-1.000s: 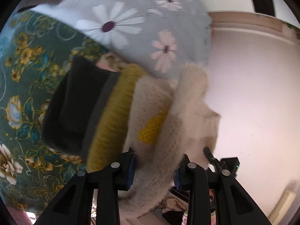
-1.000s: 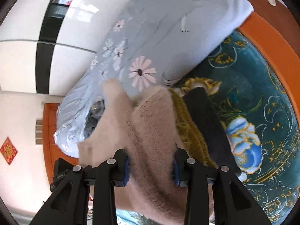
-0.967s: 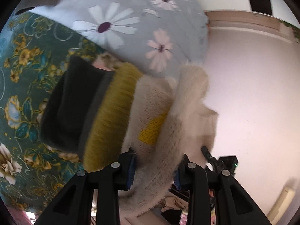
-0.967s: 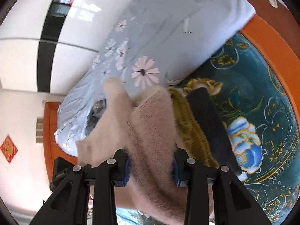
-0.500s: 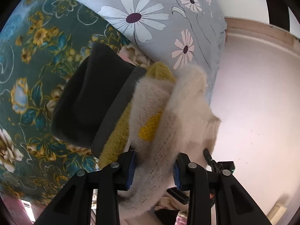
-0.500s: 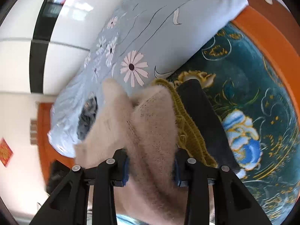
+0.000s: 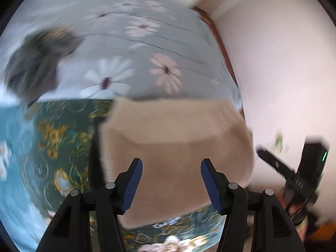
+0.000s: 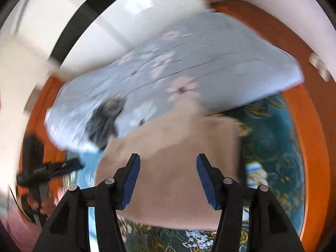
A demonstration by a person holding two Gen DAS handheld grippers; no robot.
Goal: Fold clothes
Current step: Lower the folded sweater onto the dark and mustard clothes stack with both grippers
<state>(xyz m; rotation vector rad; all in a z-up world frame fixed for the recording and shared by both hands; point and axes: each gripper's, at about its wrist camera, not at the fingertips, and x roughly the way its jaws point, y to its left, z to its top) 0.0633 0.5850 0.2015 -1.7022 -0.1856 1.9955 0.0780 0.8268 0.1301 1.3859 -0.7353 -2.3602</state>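
Note:
A folded cream fuzzy sweater [image 7: 174,147] lies on the teal floral bedspread [image 7: 52,147], on top of a dark folded garment whose edge [image 7: 94,157] shows at its left. My left gripper [image 7: 171,184] is open and empty just above it. In the right wrist view the sweater [image 8: 174,157] lies the same way, and my right gripper [image 8: 167,178] is open and empty over it. Both views are motion-blurred.
A light blue daisy-print pillow [image 7: 130,48] lies behind the pile, with a crumpled grey garment [image 7: 35,63] on it. The orange wooden bed frame [image 8: 306,136] runs along the right. The other gripper shows at the edge of each view [image 7: 294,176] [image 8: 40,170].
Both grippers have opened and let go of the cream sweater, which now lies flat on the pile. Both have drawn back and swung, blurring the views.

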